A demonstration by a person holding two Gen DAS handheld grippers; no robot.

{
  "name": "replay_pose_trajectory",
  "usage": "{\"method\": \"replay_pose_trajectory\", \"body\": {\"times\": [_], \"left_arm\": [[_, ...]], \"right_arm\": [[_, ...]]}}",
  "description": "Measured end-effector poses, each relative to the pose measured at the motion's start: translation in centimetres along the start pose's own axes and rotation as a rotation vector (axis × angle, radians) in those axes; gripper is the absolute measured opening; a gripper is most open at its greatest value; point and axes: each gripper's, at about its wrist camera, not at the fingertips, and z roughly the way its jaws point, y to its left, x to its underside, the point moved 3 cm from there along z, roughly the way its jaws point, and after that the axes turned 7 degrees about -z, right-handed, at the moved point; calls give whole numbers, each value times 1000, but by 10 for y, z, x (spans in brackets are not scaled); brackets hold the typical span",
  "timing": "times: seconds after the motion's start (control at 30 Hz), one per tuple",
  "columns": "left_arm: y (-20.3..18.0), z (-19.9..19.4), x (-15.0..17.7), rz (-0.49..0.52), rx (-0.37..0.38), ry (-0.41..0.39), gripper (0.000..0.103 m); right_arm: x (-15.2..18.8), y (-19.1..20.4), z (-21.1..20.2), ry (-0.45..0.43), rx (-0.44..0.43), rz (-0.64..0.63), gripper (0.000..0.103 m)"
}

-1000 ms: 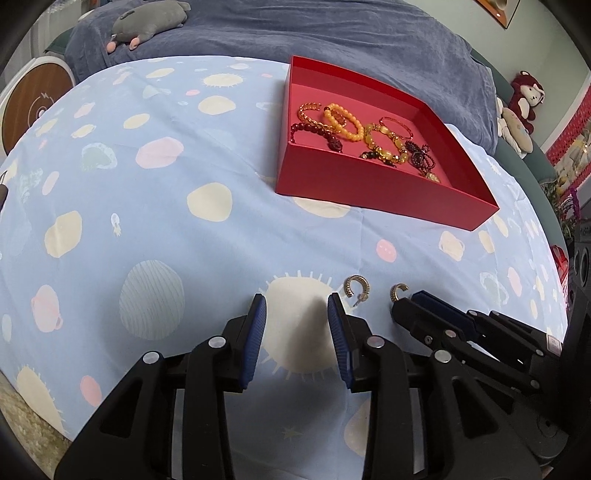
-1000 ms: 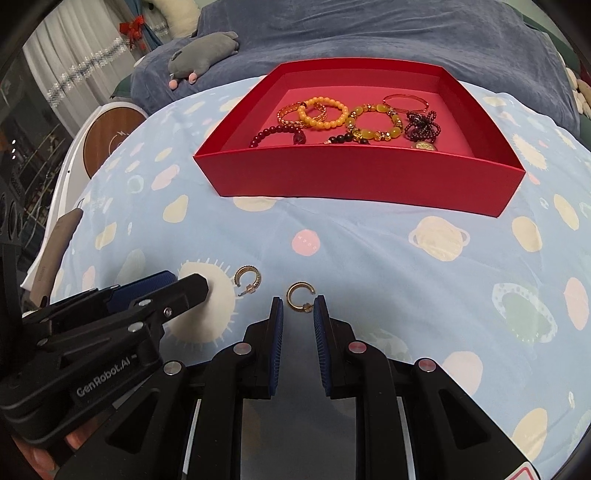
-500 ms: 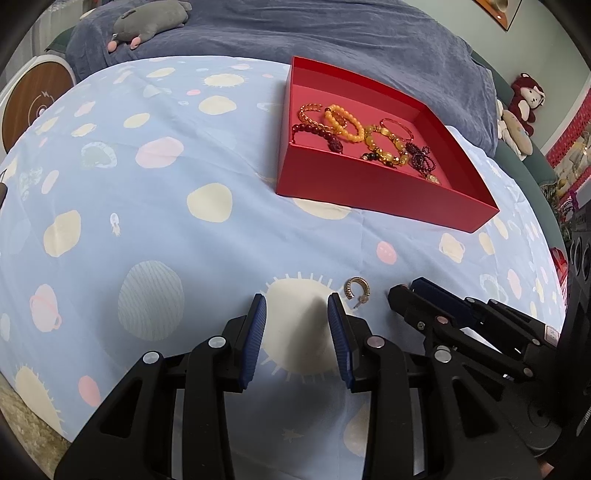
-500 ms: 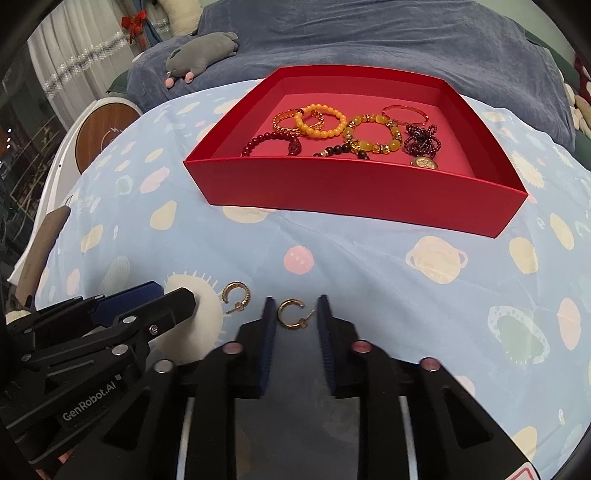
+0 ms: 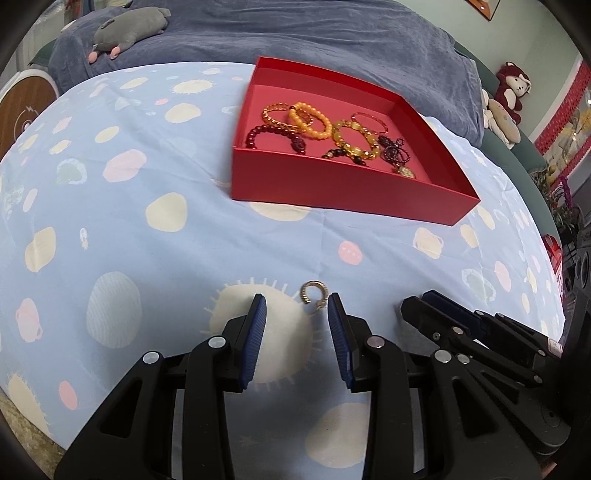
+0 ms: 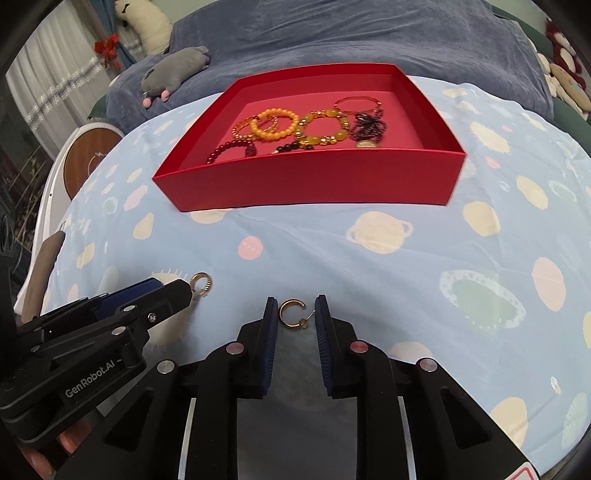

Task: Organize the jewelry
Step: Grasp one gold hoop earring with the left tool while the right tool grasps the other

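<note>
Two gold hoop earrings lie on the blue patterned sheet. One earring (image 5: 314,295) sits just ahead of my open left gripper (image 5: 295,314), near its right finger; it also shows in the right wrist view (image 6: 201,285). The other earring (image 6: 291,314) lies between the fingertips of my open right gripper (image 6: 293,314), not clamped. A red open box (image 5: 347,192) further back holds several bead bracelets (image 5: 310,122); it also shows in the right wrist view (image 6: 310,181). The right gripper appears in the left wrist view (image 5: 461,332), the left one in the right wrist view (image 6: 110,317).
The sheet (image 5: 147,240) covers a rounded surface that falls away at the left and front. A dark blue blanket (image 5: 295,40) with a grey plush toy (image 5: 129,29) lies behind the box. Stuffed toys (image 5: 506,99) sit at the far right.
My right gripper has opened wider and moved forward so the earring lies between its fingertips. My left gripper has shifted right toward the other earring.
</note>
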Motion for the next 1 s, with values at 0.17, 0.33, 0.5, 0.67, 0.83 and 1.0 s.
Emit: {"method": "replay_pose_trajectory", "body": {"times": [0.17,0.33,0.5,0.67,0.83,1.0], "left_arm": [[-9,8,-1,15,-4,4,32],[-14,12,-1,29,-18,-5,21],[-14,12,-1,36,-24,-10,16],[-13,11,0,28,-19,-8,16],[-11,7,-1,16,-19,-6,16],[-10,2,-3,7,-17,-7,16]], "right_arm": [[3,-6,-1,1,6,18,19],[4,-7,-1,1,4,21,19],[5,-8,-1,1,4,22,19],[5,-8,-1,0,3,23,20],[5,-7,-5,-10,-2,24,19],[1,-6,-13,-26,-7,26,19]]}}
